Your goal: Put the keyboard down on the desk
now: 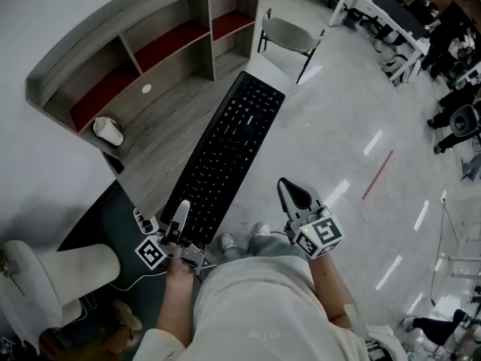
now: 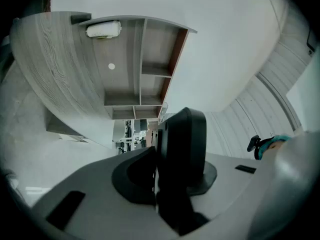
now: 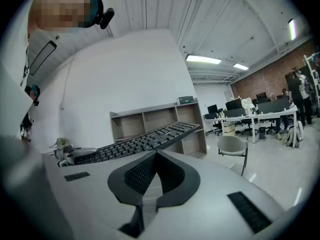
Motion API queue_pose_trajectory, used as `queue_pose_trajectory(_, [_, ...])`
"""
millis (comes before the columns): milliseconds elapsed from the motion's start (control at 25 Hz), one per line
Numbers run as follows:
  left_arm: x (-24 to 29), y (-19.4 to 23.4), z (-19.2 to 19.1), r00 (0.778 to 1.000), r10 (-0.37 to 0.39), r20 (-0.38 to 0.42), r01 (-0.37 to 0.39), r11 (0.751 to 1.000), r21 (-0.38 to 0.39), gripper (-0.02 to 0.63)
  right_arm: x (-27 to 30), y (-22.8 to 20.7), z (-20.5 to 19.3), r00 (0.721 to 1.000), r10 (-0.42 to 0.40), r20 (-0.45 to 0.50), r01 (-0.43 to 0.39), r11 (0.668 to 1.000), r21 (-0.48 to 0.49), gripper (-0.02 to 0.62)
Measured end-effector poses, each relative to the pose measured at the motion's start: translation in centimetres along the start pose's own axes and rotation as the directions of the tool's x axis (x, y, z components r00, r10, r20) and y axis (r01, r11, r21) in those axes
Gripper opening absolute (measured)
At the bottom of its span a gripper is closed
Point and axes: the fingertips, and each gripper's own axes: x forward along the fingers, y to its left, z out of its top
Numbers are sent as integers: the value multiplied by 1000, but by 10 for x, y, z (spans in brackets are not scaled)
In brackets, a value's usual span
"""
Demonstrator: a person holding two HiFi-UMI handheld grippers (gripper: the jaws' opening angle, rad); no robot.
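Observation:
The long black keyboard (image 1: 229, 145) runs from near my body out over the front edge of the grey wooden desk (image 1: 161, 138). My left gripper (image 1: 180, 213) is shut on its near end. In the left gripper view the keyboard (image 2: 182, 149) shows end-on, clamped in the left gripper (image 2: 159, 154). In the right gripper view the keyboard (image 3: 140, 141) hangs in the air, its far end higher. My right gripper (image 1: 294, 194) is shut and empty, off to the right of the keyboard and apart from it. Its jaws meet in the right gripper (image 3: 155, 159) view.
A shelf unit (image 1: 150, 47) with red-backed compartments lines the desk's far side. A white cup-like object (image 1: 109, 130) lies on the desk's left part. A grey chair (image 1: 289, 36) stands beyond the desk's right end. A white padded seat (image 1: 45, 277) sits at lower left.

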Motion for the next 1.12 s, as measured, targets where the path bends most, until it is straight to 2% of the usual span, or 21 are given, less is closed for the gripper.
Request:
queue_pose_trajectory(360, [1,8,2,1000,12,2,-12,1000,-6,102,1,-2,-3,1000,9,-3,-9,1000,-7,28])
queue_pose_trajectory(560, [2,11,2,999,36,6,-36,999,-22,102,-1,-6,9,1000,5,31,-5,1000,-1,28])
queue_pose_trajectory(760, [3,5,-3,997,66,25,-65,997,-38,103,-14,-22,15,999,-16,44,14,999,52,28])
queue_pose_trajectory(880, [1,2,-4,996,84,27,-83,996,-21,103,-18,-32,15,998,-20,54,15,995,94,28])
queue_pose_trajectory(1120, [5,10,-2,993,110,29,-110,994,-21,103,-19,-47,-2,998,-57,28,53,988,144,28])
